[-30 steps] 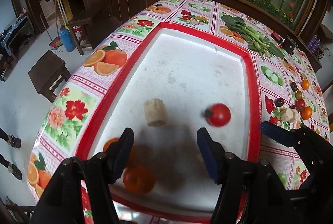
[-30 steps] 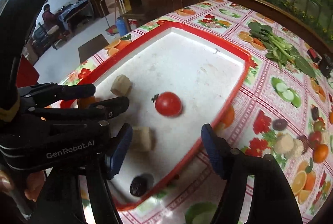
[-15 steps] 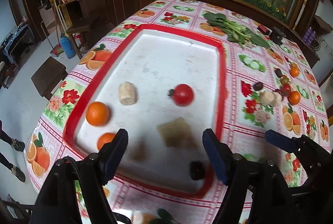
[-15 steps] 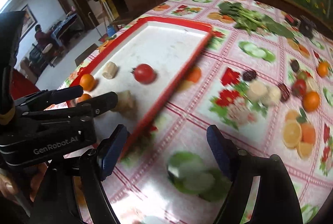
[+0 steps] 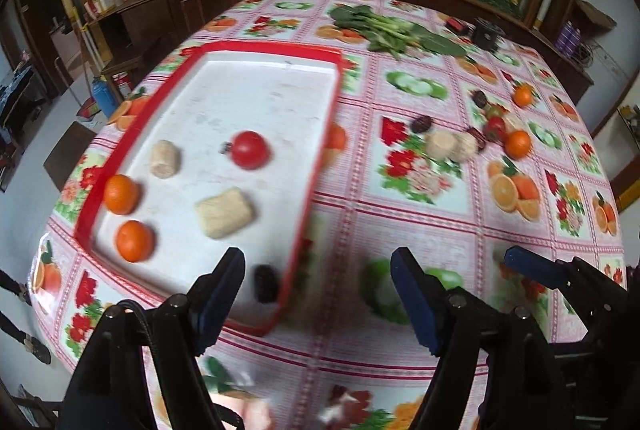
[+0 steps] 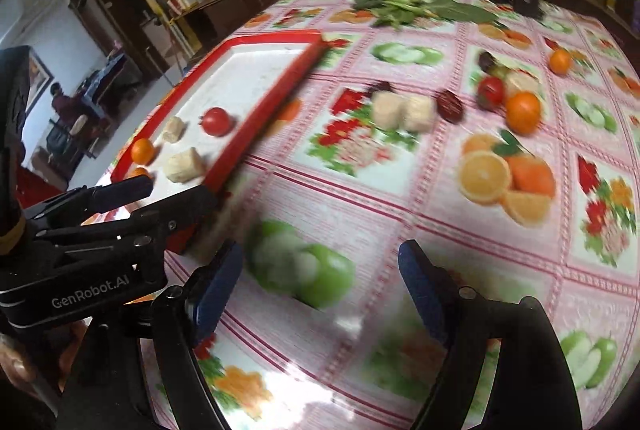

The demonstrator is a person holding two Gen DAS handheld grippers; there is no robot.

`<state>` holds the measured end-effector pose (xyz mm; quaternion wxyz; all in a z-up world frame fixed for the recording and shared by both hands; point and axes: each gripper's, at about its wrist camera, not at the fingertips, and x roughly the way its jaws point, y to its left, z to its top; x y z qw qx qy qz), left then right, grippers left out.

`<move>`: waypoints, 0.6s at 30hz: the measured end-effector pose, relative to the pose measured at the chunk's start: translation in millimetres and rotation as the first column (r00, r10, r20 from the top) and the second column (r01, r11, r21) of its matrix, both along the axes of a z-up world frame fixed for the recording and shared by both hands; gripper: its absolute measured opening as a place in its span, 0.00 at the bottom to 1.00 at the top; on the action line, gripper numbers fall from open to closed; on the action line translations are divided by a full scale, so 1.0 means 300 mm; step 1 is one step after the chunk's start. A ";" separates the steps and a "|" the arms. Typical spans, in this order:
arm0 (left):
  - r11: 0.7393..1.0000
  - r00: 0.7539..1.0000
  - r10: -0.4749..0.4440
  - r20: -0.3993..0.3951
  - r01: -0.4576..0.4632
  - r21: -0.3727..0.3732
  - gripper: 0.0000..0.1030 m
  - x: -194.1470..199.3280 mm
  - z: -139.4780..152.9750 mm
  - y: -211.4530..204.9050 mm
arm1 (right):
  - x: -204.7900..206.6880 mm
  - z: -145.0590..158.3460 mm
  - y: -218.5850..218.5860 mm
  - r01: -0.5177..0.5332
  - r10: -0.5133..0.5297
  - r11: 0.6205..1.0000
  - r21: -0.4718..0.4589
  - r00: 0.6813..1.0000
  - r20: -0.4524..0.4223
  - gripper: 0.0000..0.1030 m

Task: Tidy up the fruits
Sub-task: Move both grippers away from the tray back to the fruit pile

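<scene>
A red-rimmed white tray (image 5: 316,158) (image 6: 276,98) lies on the left of the table. It holds a tomato (image 5: 250,149) (image 6: 216,121), two oranges (image 5: 121,193) (image 5: 135,241), two pale corn pieces (image 5: 224,213) (image 5: 164,158) and a dark date (image 5: 265,283). Loose on the cloth to the right lie two pale pieces (image 6: 402,109), a date (image 6: 451,105), a tomato (image 6: 491,91) and oranges (image 6: 523,111) (image 6: 559,60). My left gripper (image 5: 318,294) is open and empty over the tray's near right corner. My right gripper (image 6: 320,290) is open and empty above the cloth.
The tablecloth (image 6: 400,190) is printed with fruit and flowers that resemble real ones. Leafy greens (image 5: 392,30) and a small black box (image 5: 486,34) lie at the far side. A wooden cabinet (image 5: 140,10) and stool (image 5: 68,154) stand off the table's left.
Both grippers have pulled back from the tray and swung right, still open and empty. The loose fruit group on the cloth has come into fuller view.
</scene>
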<state>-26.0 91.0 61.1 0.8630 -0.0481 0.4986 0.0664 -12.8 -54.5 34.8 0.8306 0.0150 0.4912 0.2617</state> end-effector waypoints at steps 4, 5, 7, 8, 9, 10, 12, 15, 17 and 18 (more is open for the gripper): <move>0.999 0.999 -0.037 -0.016 0.037 -0.008 0.76 0.017 -0.015 -0.072 | 0.007 -0.020 -0.087 0.052 -0.053 0.999 -0.005 0.998 -0.018 0.78; 0.999 0.999 -0.045 -0.018 0.045 -0.010 0.76 0.023 -0.016 -0.088 | 0.010 -0.026 -0.115 0.070 -0.070 0.998 -0.003 0.997 -0.024 0.78; 0.998 0.998 -0.062 -0.025 0.062 -0.012 0.76 0.040 -0.022 -0.119 | 0.015 -0.033 -0.159 0.099 -0.099 0.995 -0.003 0.995 -0.031 0.78; 0.997 0.997 -0.072 -0.030 0.072 -0.010 0.76 0.049 -0.026 -0.133 | 0.019 -0.037 -0.186 0.117 -0.117 0.993 -0.002 0.993 -0.034 0.78; 0.997 0.996 -0.081 -0.036 0.081 -0.006 0.76 0.060 -0.031 -0.149 | 0.022 -0.040 -0.210 0.132 -0.132 0.991 0.000 0.990 -0.038 0.78; 0.996 0.996 -0.086 -0.039 0.086 -0.004 0.76 0.067 -0.034 -0.160 | 0.024 -0.042 -0.231 0.146 -0.145 0.989 0.003 0.989 -0.041 0.78; 0.995 0.994 -0.099 -0.047 0.099 -0.005 0.76 0.091 -0.044 -0.183 | 0.029 -0.045 -0.275 0.175 -0.174 0.985 0.007 0.984 -0.046 0.78; 0.994 0.992 -0.110 -0.067 0.110 -0.010 0.76 0.130 -0.051 -0.204 | 0.041 -0.046 -0.323 0.202 -0.202 0.979 0.005 0.979 -0.039 0.78; 0.994 0.992 -0.109 -0.065 0.108 -0.015 0.76 0.146 -0.049 -0.212 | 0.056 -0.039 -0.349 0.215 -0.215 0.977 -0.003 0.976 -0.018 0.78; 0.994 0.992 -0.111 -0.064 0.111 -0.015 0.76 0.153 -0.049 -0.215 | 0.070 -0.032 -0.364 0.224 -0.224 0.975 -0.007 0.975 -0.001 0.78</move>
